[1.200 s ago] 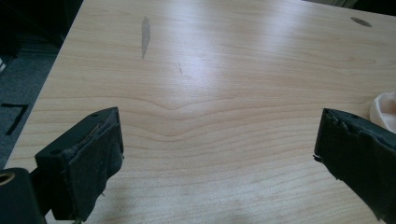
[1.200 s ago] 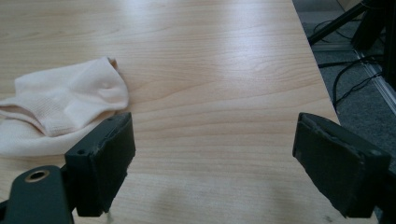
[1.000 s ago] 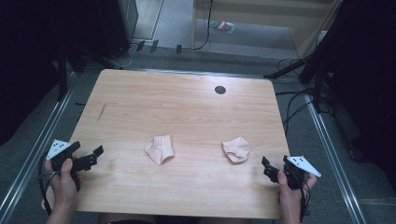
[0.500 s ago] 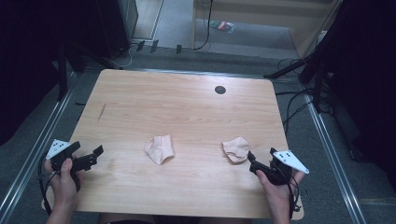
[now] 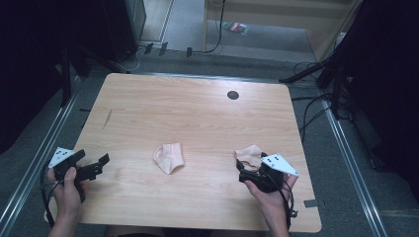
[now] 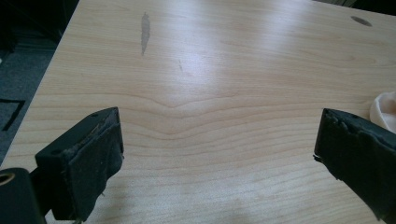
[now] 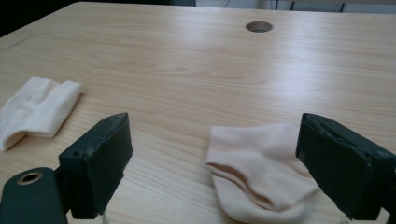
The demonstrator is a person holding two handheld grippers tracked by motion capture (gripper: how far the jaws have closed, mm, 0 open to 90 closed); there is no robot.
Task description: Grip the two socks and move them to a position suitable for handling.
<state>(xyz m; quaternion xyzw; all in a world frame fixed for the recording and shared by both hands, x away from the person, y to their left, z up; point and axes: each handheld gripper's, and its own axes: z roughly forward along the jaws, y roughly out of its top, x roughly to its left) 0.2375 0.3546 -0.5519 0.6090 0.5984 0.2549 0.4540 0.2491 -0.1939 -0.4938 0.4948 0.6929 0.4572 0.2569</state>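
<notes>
Two pale peach socks lie on the wooden table [image 5: 188, 113]. One folded sock [image 5: 169, 157] [image 7: 37, 112] rests near the middle front. The other sock [image 5: 249, 155] [image 7: 261, 168] lies at the front right, crumpled, with its opening toward me. My right gripper [image 5: 245, 170] [image 7: 212, 168] is open, its jaws on either side of that sock's near end, not closed on it. My left gripper [image 5: 94, 167] [image 6: 215, 163] is open at the front left edge over bare wood, well left of the folded sock, whose edge [image 6: 384, 108] peeks in at the far right.
A round cable hole [image 5: 232, 95] [image 7: 259, 26] sits near the table's back edge. A dark smear [image 5: 107, 118] [image 6: 145, 32] marks the wood at the left. Cables and dark stands [image 5: 316, 98] lie on the floor at the right, metal rails [image 5: 44, 153] along both sides.
My right gripper has moved left and forward from the table's front right corner up to the right sock. The left gripper and both socks have stayed put.
</notes>
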